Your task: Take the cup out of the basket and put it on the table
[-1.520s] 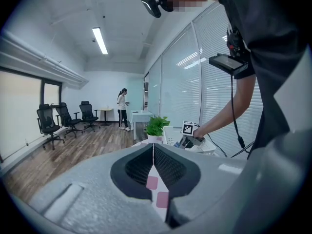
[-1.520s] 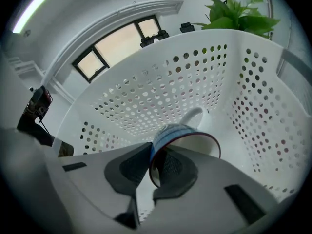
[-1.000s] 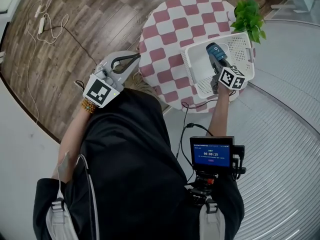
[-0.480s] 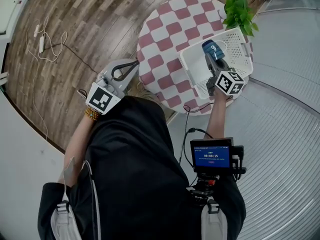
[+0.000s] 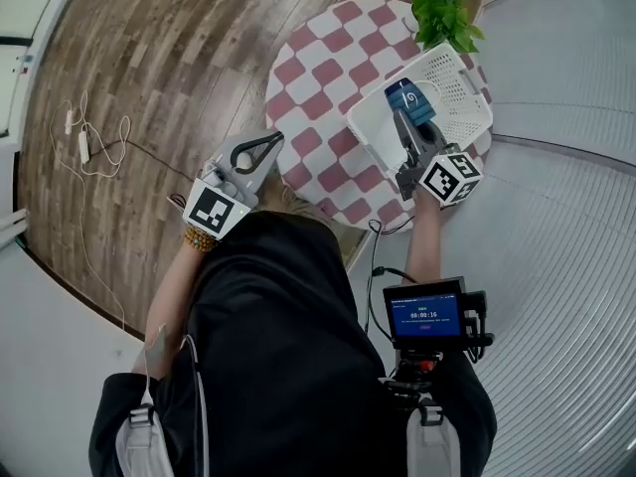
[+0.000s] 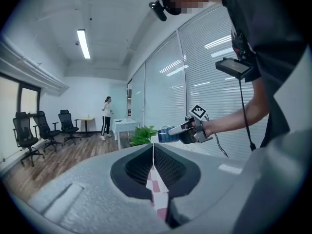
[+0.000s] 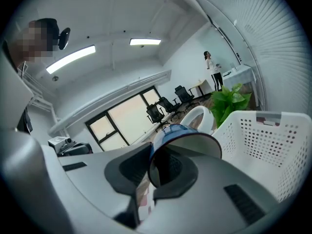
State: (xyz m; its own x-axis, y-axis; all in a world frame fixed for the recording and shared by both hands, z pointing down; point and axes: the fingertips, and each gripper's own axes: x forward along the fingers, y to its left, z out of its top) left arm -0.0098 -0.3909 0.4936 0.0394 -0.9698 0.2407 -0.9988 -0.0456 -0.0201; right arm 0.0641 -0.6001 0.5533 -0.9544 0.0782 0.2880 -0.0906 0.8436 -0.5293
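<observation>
My right gripper is shut on a blue cup with a white handle. It holds the cup tilted in the air over the white perforated basket. In the right gripper view the cup's rim sits between the jaws, its handle points away, and the basket wall is to the right. My left gripper hangs shut and empty off the near left edge of the red-and-white checked table. The left gripper view shows its jaws meeting, and beyond them the cup held by the right gripper.
A green potted plant stands at the table's far edge behind the basket. Cables lie on the wood floor to the left. A small screen is mounted at my chest. Office chairs and a person stand far off.
My right gripper has risen with the cup, lifting it from inside the basket to above it. The left gripper has drifted slightly toward the table edge.
</observation>
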